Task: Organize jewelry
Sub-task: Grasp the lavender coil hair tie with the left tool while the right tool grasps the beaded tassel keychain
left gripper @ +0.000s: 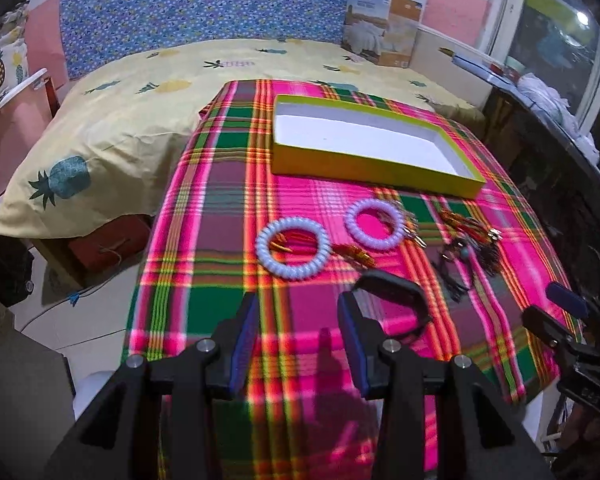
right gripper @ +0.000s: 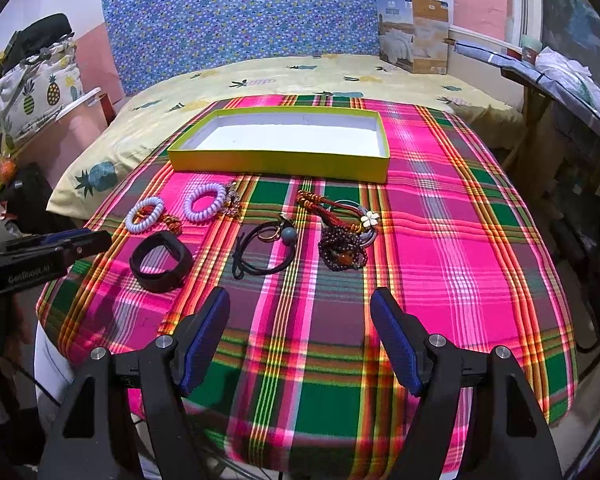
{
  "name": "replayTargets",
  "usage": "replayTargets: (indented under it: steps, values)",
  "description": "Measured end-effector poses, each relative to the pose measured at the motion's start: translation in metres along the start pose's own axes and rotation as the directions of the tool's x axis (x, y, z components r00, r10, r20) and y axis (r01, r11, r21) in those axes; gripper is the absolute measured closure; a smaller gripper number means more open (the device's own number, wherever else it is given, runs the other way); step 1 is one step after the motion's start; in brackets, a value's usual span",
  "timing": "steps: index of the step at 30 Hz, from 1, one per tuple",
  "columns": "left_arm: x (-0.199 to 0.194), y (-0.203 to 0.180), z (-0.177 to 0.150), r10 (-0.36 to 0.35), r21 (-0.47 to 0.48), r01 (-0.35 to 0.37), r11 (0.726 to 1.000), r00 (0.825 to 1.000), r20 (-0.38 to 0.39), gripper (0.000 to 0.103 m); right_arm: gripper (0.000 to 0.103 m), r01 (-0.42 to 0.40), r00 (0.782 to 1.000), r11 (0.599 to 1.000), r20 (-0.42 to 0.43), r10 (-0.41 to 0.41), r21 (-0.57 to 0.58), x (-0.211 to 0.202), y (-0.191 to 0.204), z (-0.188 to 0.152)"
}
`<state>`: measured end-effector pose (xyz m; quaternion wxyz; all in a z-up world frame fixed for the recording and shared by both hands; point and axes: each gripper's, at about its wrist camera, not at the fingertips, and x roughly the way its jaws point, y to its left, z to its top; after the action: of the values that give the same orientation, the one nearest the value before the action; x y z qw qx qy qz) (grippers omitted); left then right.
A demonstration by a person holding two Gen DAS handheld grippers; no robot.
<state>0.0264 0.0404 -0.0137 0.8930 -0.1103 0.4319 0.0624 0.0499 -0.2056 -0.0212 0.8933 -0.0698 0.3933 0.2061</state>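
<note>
A shallow yellow-green box with a white inside lies empty at the back of the plaid cloth. In front of it lie two white spiral bracelets, red-gold tassel pieces, a black wristband, a black hair tie with a blue bead, and a heap of dark beaded bracelets. My left gripper hovers open just short of the wristband. My right gripper is open and holds nothing, near the front edge below the hair tie.
The pink-green plaid cloth covers the near part of a bed with a yellow pineapple sheet. A bedding package leans at the back. A cluttered shelf runs along the right. The cloth drops off to the floor on the left.
</note>
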Motion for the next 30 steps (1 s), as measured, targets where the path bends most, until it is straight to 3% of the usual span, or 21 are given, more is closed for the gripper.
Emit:
replayTargets:
  steps: [15, 17, 21, 25, 30]
  values:
    - [0.041, 0.018, 0.021, 0.087, -0.006, -0.087, 0.996, 0.996, -0.004, 0.066, 0.047, -0.009, 1.0, 0.999, -0.015, 0.009, 0.031, 0.032, -0.031, 0.018]
    - [0.044, 0.015, 0.021, 0.088, 0.004, -0.088, 0.996, 0.996, -0.013, 0.073, 0.047, -0.006, 1.0, 0.999, -0.021, 0.007, 0.032, 0.037, -0.034, 0.02]
    - [0.047, 0.011, 0.021, 0.105, 0.027, -0.105, 0.994, 0.994, -0.015, 0.075, 0.047, -0.005, 0.999, 1.0, -0.035, 0.006, 0.028, 0.049, -0.038, 0.025]
    - [0.05, 0.008, 0.022, 0.135, 0.052, -0.134, 0.99, 0.991, -0.012, 0.087, 0.048, -0.007, 0.998, 1.0, -0.059, 0.008, 0.021, 0.061, -0.037, 0.027]
    - [0.049, 0.01, 0.022, 0.124, 0.061, -0.124, 0.99, 0.992, -0.008, 0.092, 0.06, 0.022, 0.996, 1.0, -0.083, -0.022, 0.003, 0.07, -0.034, 0.027]
